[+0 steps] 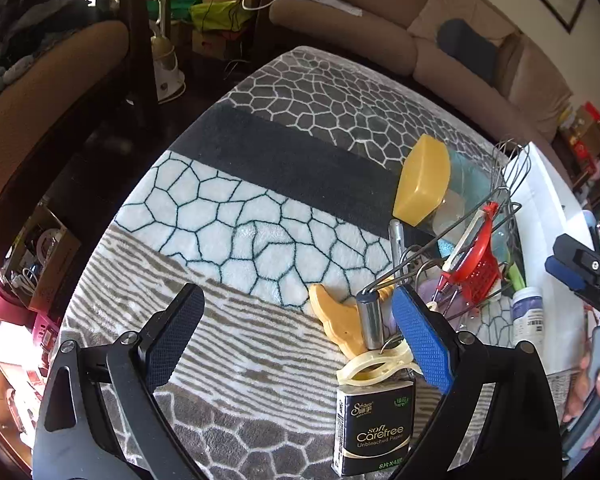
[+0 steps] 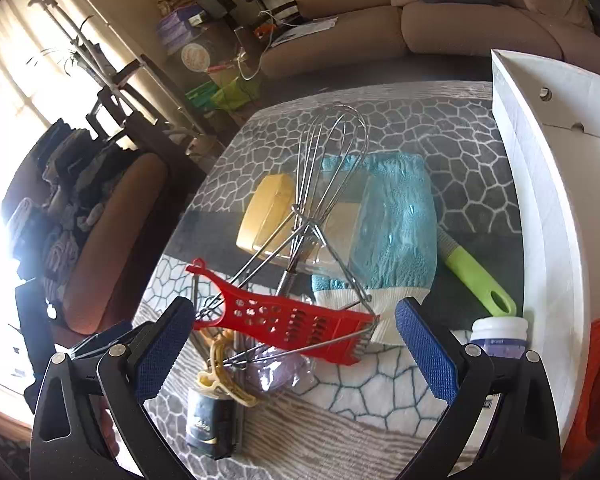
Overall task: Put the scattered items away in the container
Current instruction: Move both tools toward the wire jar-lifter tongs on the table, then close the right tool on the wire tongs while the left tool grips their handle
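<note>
Nearest the left wrist camera, a black tissue pack (image 1: pixel 374 426) printed "Carefree" lies on the patterned blanket (image 1: pixel 236 208), with a cream plastic clip (image 1: pixel 380 364) resting against its far edge. The left gripper (image 1: pixel 298 334) stands with its fingers spread wide and holds nothing; the pack and clip sit just inside its right finger. Beyond the clip stand a steel handle (image 1: pixel 370 320) and a tan, flat wavy-edged piece (image 1: pixel 338 322). Farther right, a pile holds a red grater (image 1: pixel 478 256), a wire whisk (image 1: pixel 508 168), a yellow sponge block (image 1: pixel 422 180) and a clear container (image 1: pixel 458 196). A white bottle (image 1: pixel 528 314) stands at the right, beside a white box (image 1: pixel 548 208).

In the right wrist view, the right gripper (image 2: pixel 296 350) is likewise wide open and empty, hovering over the red grater (image 2: pixel 288 322). The whisk (image 2: pixel 332 160) leans across the yellow sponge (image 2: pixel 266 210) and the clear container (image 2: pixel 392 232), through which a teal cloth (image 2: pixel 408 184) shows. A green-handled tool (image 2: pixel 478 278) lies at the right, near the white-capped bottle (image 2: pixel 500 332) and the tall white box (image 2: pixel 548 208). The tissue pack (image 2: pixel 212 428) and clip (image 2: pixel 220 372) lie near left.
</note>
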{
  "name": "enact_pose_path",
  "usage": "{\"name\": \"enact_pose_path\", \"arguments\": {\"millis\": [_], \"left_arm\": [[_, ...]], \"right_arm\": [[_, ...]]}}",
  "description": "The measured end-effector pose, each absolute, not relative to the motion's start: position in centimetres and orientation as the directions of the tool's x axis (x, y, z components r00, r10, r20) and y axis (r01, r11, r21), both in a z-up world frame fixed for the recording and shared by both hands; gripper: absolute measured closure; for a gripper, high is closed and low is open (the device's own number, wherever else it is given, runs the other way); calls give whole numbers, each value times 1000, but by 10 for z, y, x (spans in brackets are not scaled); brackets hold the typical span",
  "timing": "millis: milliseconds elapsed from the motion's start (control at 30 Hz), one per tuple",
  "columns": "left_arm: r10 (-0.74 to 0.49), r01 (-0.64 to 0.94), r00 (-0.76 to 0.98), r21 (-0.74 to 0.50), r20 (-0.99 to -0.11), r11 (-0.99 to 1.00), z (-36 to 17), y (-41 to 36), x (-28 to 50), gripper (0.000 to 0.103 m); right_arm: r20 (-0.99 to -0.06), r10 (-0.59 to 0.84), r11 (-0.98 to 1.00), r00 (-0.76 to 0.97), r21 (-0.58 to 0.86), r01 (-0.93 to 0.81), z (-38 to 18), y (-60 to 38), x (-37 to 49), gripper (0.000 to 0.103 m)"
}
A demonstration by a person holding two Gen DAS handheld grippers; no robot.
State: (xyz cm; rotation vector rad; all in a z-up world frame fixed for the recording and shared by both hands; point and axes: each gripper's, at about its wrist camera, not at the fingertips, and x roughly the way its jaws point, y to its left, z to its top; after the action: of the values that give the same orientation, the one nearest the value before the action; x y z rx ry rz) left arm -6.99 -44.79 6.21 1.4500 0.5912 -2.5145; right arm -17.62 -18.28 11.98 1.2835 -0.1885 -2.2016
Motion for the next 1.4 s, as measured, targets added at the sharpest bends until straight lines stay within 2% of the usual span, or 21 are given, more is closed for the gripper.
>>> {"name": "enact_pose_path", "arguments": {"millis": [67,133,167,267,333,433,567,667,700,733,833,1000,1133,1400], "left_arm": [[68,340,-499,-267,-864,-902,56,-445,-72,15],[88,315,-489,-270,-868,-910,52,-438,-75,27],[85,309,-485,-262,-870,-914,50,-435,-77,28],[79,313,-470,-250,-879,-916,43,-429,-81,29],[84,315,-464,-253,-882,-915,38,-427,-83,35],[86,321,-455,-254,-886,-912,32,-423,-87,35],[84,331,-431,-244,-898,-911,22,-417,-92,36],[95,335,-426,-254,-900,-907,14,-414,-95,36],[96,329,-439,-260,-893,-908,15,-413,-94,44],[111,320,-447,-274,-888,-907,17,-412,-94,62],[83,305,-470,-250,-879,-919,30,-407,-92,80],[114,321,-516,-315,-849,-893,48,-421,-86,81],[169,305,-586,-409,-793,-860,76,-437,-77,81],[206,222,-696,-479,-688,-849,126,-440,-66,81]], "right_arm": [[-780,-490,-848,-390,322,422,115,-190,-184,4],[-816,-412,-868,-405,218,445,109,-199,-190,30],[-831,-379,-873,-406,176,455,105,-204,-192,35],[-855,-349,-869,-383,142,474,93,-212,-196,35],[-863,-327,-869,-384,114,482,88,-217,-197,35],[-875,-297,-875,-383,89,476,80,-222,-201,36],[-884,-315,-876,-346,130,464,70,-224,-207,39],[-877,-369,-871,-308,212,442,67,-219,-210,47],[-873,-381,-867,-304,223,445,68,-219,-208,52],[-871,-380,-867,-310,219,447,69,-219,-206,54],[-850,-414,-848,-327,230,477,81,-220,-194,55],[-808,-461,-814,-367,220,538,107,-226,-167,55],[-767,-535,-784,-355,295,546,125,-217,-155,55],[-659,-637,-736,-400,367,568,174,-197,-130,53]]}}
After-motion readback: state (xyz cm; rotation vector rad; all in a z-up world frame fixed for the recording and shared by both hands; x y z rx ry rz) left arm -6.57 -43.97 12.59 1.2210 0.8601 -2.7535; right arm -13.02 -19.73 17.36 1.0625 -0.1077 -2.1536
